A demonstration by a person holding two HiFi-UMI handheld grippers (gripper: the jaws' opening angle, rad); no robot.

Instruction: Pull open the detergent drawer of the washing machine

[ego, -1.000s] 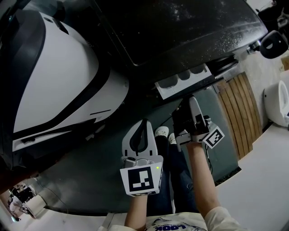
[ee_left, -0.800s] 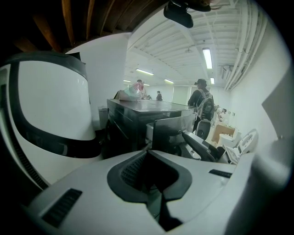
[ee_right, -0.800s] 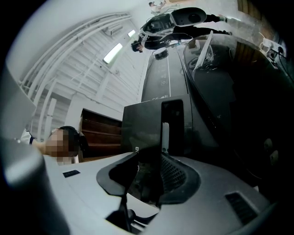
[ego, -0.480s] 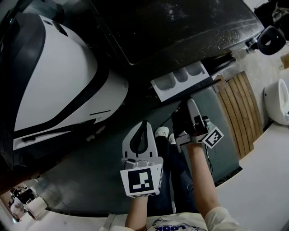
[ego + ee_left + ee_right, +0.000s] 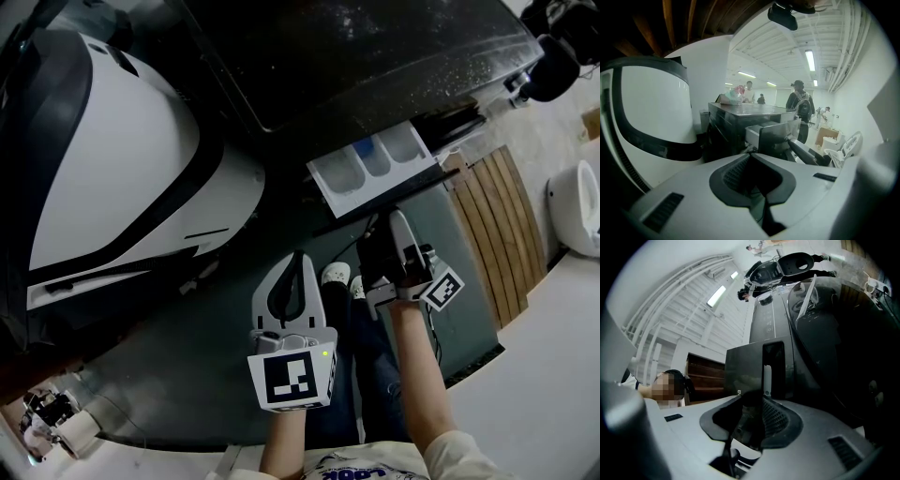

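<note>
Fingers of your right gripper (image 5: 384, 219): clamped on the dark front panel (image 5: 743, 365) of the detergent drawer (image 5: 366, 190). They have just been closing tighter on it.
Fingers of your left gripper (image 5: 300, 256): together with nothing between them. It hangs low beside the right one, well apart from the drawer.
Drawer position: slid out from the front of the washing machine (image 5: 375, 66), with three white compartments (image 5: 378, 153) open to view. Its front panel sits just above your right gripper. I judge it mostly open.
Grip slip: you seem to hold only the edge of the panel. A sharp tug could pull the pads off it and your hand would fly back.
Skewed pull: your gripper tilts upward toward the panel. If you draw along your wrist's line and not the drawer's own slide, it may bind or the panel may flex.
Over-pull: little travel looks left. A hard pull could slam the stop or unseat the drawer from the machine.
Spill: I cannot tell whether the compartments hold any liquid, and a jolt would slosh it out.
Feet: your shoes (image 5: 336, 274) stand right under the drawer, where anything that drops would land.
Bracing: your left gripper is idle, so nothing steadies the machine against a strong pull.
</note>
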